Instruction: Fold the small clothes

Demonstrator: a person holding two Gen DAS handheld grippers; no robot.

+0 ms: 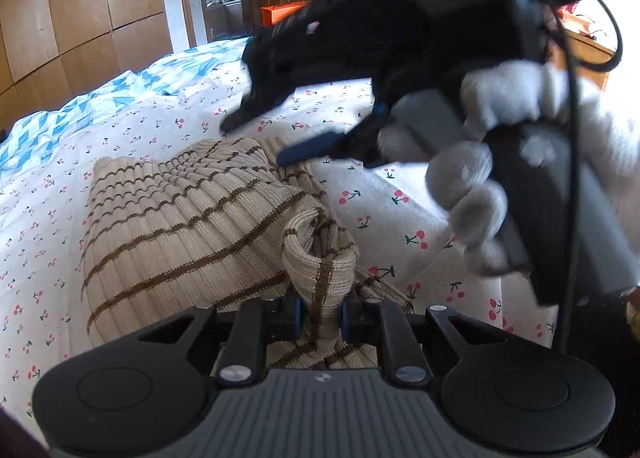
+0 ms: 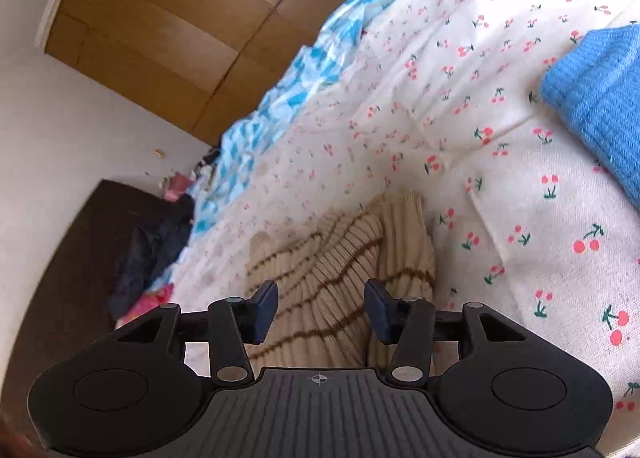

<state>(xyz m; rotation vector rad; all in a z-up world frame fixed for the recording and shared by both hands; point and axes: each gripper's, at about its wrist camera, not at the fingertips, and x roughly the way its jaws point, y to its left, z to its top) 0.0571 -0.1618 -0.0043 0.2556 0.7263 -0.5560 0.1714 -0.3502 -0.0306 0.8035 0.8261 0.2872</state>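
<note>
The sweater [image 1: 192, 218], beige ribbed knit with brown stripes, lies on the bed [image 1: 400, 210], which has a white cherry-print sheet. The left claw [image 1: 320, 318] is pressed together on a bunched fold of the sweater's near edge, and the knit rises in a little loop right above the pads. The rest of it spreads flat away to the left.

The right claw [image 2: 322, 310] hangs over the sweater's far corner with its jaws spread. Sweater shows in the gap below but the pads aren't touching it. In the left wrist view you can see that claw come in from the right, held by a hand [image 1: 480, 194] in a white glove, cable looping off the back.

Room-wise: lots of bare sheet all around the sweater, so plenty of space on every side. A blue-and-white quilt [image 2: 280, 98] is crumpled along the bed's far edge, well apart from the sweater. A blue knit piece [image 2: 600, 106] sits off to the right in the right wrist view, also well apart. Past the quilt there's a wooden wardrobe [image 1: 80, 10] and dark clothes piled on the floor [image 2: 152, 250].

No containers I can make out on the bed.
</note>
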